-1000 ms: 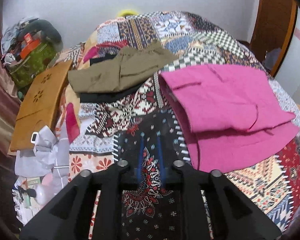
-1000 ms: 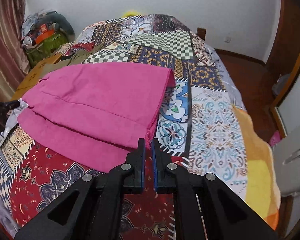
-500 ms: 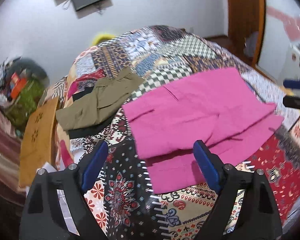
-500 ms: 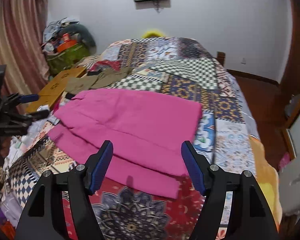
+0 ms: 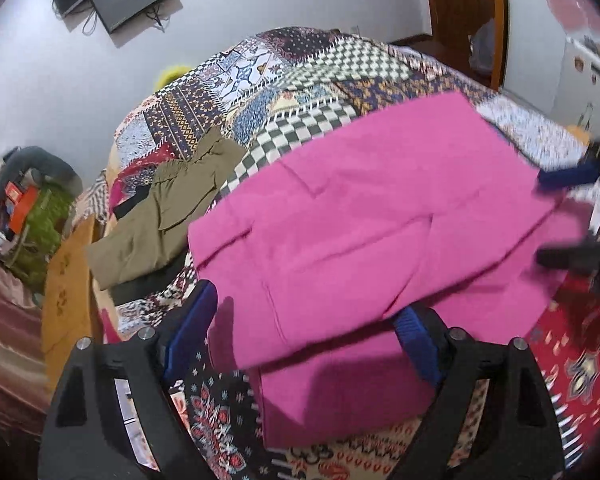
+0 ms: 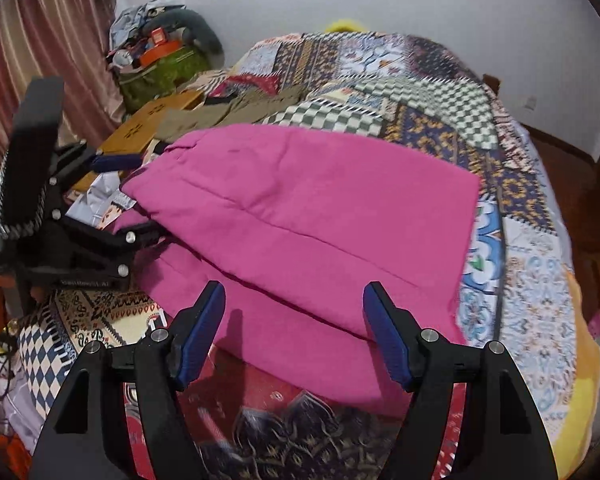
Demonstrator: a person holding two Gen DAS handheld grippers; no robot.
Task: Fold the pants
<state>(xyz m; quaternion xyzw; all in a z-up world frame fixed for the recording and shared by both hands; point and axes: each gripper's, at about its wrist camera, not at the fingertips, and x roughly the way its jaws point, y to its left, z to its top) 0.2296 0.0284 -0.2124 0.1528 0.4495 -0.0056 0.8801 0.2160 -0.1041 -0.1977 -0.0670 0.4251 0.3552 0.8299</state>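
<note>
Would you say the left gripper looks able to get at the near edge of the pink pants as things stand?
Probably yes: the left gripper is open, its fingers straddle the edge of the pink pants, and nothing lies on them there.

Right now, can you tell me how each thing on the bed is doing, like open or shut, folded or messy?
Pink pants: folded over once, flat on the bed, held by neither gripper.
Green pants: loosely folded, lying farther back on the quilt.
Left gripper: open, jaws astride the pink pants' edge, gripping nothing.
Right gripper: open, over the pink pants' near edge, gripping nothing.
Quilt: spread over the bed.
</note>
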